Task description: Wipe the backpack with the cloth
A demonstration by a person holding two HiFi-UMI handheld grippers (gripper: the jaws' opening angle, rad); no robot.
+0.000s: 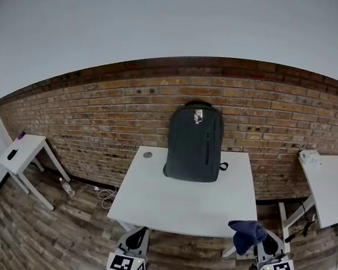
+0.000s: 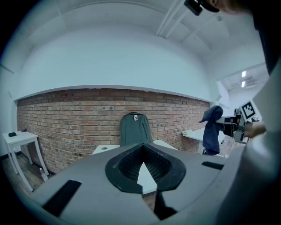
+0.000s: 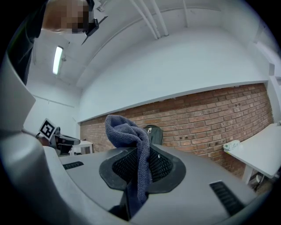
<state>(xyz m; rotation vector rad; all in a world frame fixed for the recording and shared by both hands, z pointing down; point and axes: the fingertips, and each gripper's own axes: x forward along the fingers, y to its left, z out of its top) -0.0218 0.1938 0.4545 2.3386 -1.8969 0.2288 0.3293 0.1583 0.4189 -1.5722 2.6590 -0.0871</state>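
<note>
One backpack (image 1: 194, 142), dark grey-green, upright at the far edge of the table (image 1: 184, 206), back against the brick wall (image 1: 98, 116). Well ahead of both grippers, touching neither. Lower part cut off behind the gripper's own body in the left gripper view. Only the top visible past the cloth in the right gripper view.

One cloth (image 1: 246, 234), dark blue, clamped in the right gripper (image 1: 263, 252). Bunched up above the jaws and draped over them. Lower end lost down between the jaws in the right gripper view, jaw tips covered by it in the head view.

Left gripper (image 1: 135, 237) off to the left of the right one and well apart from it. Jaws together, nothing between them. Both grippers short of the table's near edge.

One small round thing (image 1: 147, 155) on the table, ahead of the left gripper and just left of the backpack. Too small to tell what it is.

Three tables in all:
- the middle table, ahead of the grippers
- a small table (image 1: 24, 144), far off to the left gripper's left
- a third table (image 1: 333, 188), off to the right gripper's right and cut by the picture's edge, carrying one pale bundle (image 1: 309, 157) at its far corner, hard to make out
</note>
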